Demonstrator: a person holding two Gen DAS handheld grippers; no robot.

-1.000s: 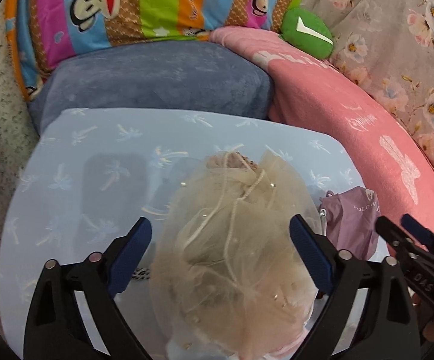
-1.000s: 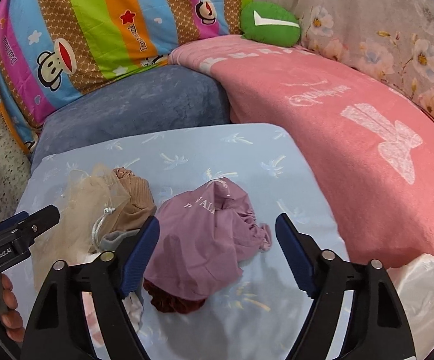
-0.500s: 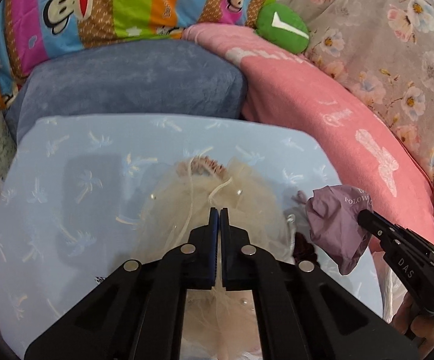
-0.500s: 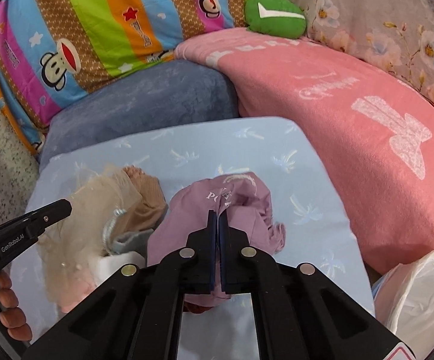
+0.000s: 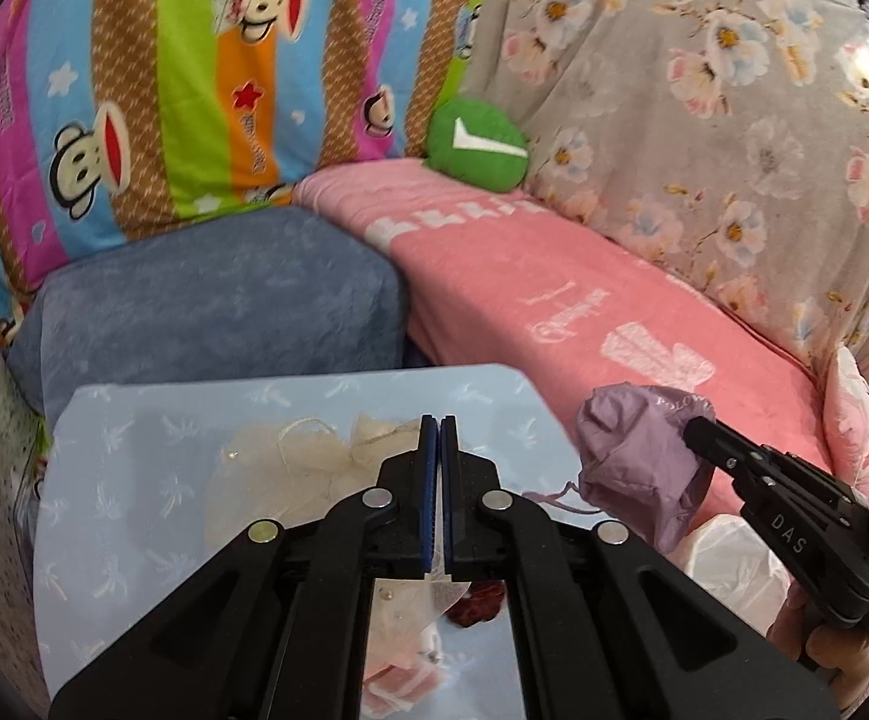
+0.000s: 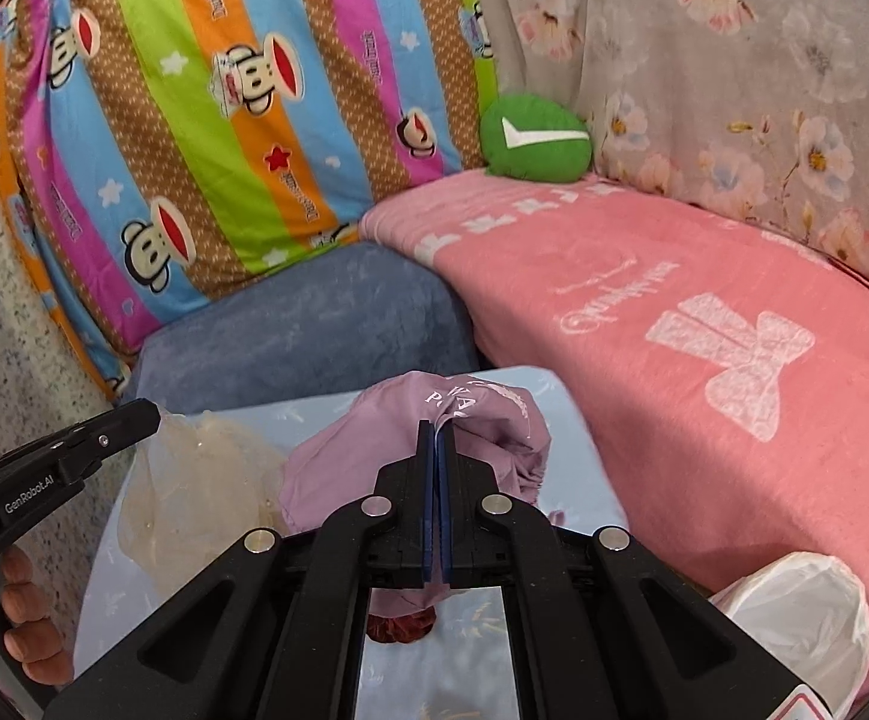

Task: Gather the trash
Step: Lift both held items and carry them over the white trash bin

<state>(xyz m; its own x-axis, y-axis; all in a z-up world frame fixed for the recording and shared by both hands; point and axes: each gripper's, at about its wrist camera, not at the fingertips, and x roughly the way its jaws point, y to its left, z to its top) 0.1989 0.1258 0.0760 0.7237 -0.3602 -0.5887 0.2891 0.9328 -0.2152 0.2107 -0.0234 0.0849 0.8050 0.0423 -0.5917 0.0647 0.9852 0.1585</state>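
Observation:
My left gripper [image 5: 432, 423] is shut on a beige tulle pouch [image 5: 290, 471], lifted above the light blue table [image 5: 134, 480]; a thin fold of the netting shows between its pads. My right gripper [image 6: 432, 429] is shut on a crumpled purple cloth bag [image 6: 344, 468] with white lettering, also held off the table [image 6: 581, 480]. In the left wrist view the right gripper [image 5: 698, 426] holds the purple bag [image 5: 632, 456] at the right. The right wrist view shows the left gripper [image 6: 143, 414] at the left with the tulle pouch [image 6: 194, 492] hanging from it.
A dark red scrap [image 6: 401, 627] and pink bits [image 5: 398, 672] lie on the table under the grippers. A white plastic bag [image 6: 794, 618] stands open at the lower right. Behind are a blue-grey cushion [image 5: 218, 300], a pink blanket [image 6: 704, 330], a green cushion [image 5: 476, 144] and a striped monkey pillow [image 6: 224, 120].
Both grippers went from open to shut, the left on the tulle pouch, the right on the purple bag. Both have since risen with their loads off the table.

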